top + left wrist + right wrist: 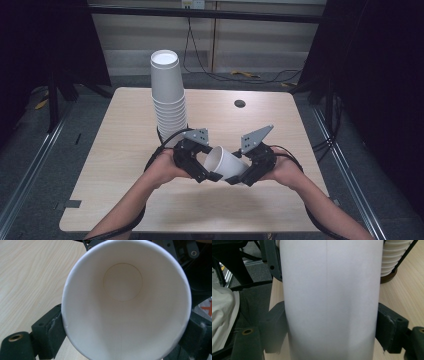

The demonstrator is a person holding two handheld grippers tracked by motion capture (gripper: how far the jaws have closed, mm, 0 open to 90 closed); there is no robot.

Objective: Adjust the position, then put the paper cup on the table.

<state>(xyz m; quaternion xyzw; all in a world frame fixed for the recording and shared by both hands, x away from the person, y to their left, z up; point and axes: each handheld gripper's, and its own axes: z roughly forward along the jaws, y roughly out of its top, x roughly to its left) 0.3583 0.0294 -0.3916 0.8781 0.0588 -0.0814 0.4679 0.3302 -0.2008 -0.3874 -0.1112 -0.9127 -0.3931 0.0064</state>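
Note:
A single white paper cup (227, 162) hangs on its side just above the front middle of the wooden table (115, 165), mouth towards the left. My left gripper (202, 172) is shut on it near the rim. In the left gripper view I look straight into the cup (125, 302), with black pads (53, 330) pressing on both sides. My right gripper (242, 175) is shut on the narrower bottom end; in the right gripper view the cup's outer wall (329, 300) stands between the pads (390, 327). A tall stack of white cups (167, 95) stands just behind.
The stack (390, 257) rests on a dark round base (388, 278), close behind the left hand. A small dark hole (239, 103) sits in the tabletop at the back right. Cables lie on the floor beyond the table's far edge.

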